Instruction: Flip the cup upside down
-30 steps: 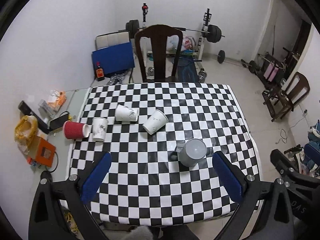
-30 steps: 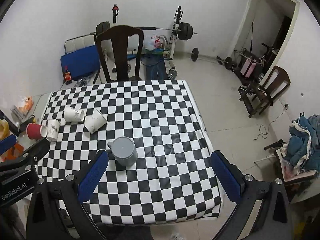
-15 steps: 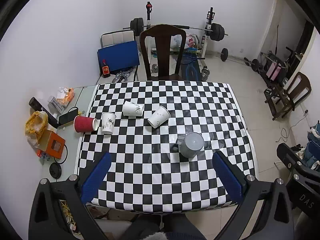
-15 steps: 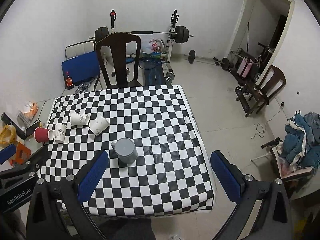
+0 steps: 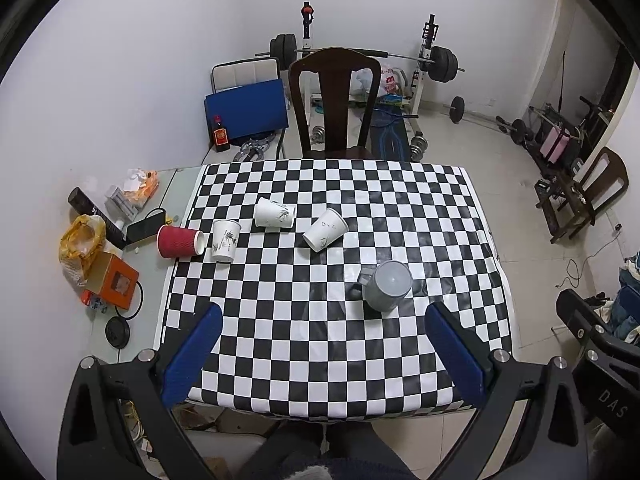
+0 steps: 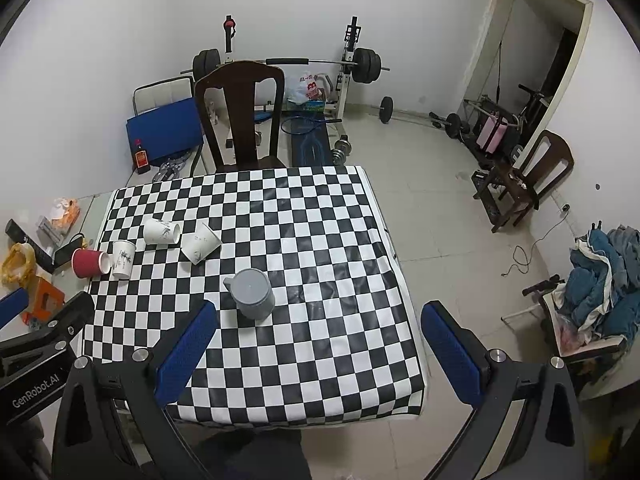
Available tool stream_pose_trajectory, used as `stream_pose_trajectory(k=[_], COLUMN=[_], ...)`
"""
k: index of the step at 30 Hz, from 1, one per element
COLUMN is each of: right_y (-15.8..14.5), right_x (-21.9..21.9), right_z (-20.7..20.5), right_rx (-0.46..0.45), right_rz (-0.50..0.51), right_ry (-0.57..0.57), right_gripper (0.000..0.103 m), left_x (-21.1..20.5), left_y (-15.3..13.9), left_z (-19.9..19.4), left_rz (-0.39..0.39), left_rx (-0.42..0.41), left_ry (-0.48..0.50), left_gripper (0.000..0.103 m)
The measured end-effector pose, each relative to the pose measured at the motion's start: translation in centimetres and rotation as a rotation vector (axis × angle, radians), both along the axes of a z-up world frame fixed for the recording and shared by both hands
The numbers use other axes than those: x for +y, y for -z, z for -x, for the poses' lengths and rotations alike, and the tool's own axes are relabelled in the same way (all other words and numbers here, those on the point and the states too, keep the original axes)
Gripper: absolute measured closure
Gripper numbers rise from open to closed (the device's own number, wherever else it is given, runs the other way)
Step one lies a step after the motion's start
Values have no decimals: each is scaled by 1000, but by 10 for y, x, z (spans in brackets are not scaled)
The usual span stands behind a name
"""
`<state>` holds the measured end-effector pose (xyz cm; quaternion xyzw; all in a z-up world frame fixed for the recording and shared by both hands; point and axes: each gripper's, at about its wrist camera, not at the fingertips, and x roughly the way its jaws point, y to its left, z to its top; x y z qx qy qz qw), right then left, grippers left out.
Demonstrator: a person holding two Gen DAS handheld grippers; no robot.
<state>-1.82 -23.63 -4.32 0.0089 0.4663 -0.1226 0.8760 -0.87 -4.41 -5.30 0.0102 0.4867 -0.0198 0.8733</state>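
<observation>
Both grippers held high above the table, cams angled down at the checkered cloth.

L gripper: blue pads spread wide, nothing between them. Hangs over the near table edge, well apart from every cup. Fingers point fwd toward the far chair.

R gripper: pads likewise spread wide, empty. Sits over the near right part of the table. L gripper's black frame shows at the left edge of the R wrist view, so the two are side by side at approx the same height.

Grey mug: stands mouth-down on the cloth, flat base up, handle to its left. Near-right of table centre, apart from the other cups; untouched by either gripper.

Other cups, left half of table: white paper cup on its side; second white cup on its side just behind-left of it; third white cup standing; red cup on its side, touching or just beside the third, at the cloth's left edge.
</observation>
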Motion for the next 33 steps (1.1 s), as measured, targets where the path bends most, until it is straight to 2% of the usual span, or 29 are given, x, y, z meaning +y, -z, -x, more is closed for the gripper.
stream_pose_trajectory(k=[33], right_y=[-9], right_x=[6], right_z=[21], right_rx=[9], right_rz=[-21], right_ry=[-8], right_gripper=[0], left_x=[3], left_y=[0], left_z=[5], left_rz=[-10], left_rx=[4], left_ry=[-3], left_gripper=[0])
